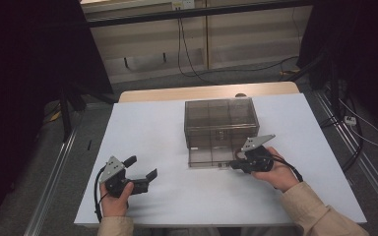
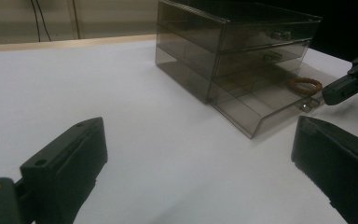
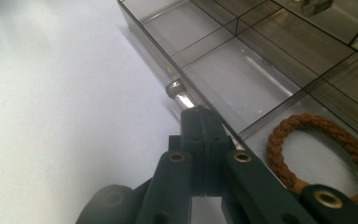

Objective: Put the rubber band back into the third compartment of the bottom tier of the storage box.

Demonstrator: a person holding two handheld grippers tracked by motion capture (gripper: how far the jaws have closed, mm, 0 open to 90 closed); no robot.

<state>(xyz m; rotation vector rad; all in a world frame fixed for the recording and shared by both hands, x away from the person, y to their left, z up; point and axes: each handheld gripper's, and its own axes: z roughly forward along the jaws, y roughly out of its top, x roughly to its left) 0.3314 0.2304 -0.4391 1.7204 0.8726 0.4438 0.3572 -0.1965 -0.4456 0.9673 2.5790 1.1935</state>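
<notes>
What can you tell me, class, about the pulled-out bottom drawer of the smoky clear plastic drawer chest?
The bottom drawer is smoky, see-through plastic, pulled out toward the person from the three-tier chest on the white table. Thin walls divide it into compartments; one near the front holds a brown braided ring. A small shiny handle sits on its front wall. The right gripper, jaws shut, rests against that front edge by the handle; whether it pinches the handle is unclear.

smoky clear drawer box (image 1: 220, 120) | bottom drawer (image 1: 211, 158) pulled out | brown braided ring (image 3: 324, 156) inside
</notes>
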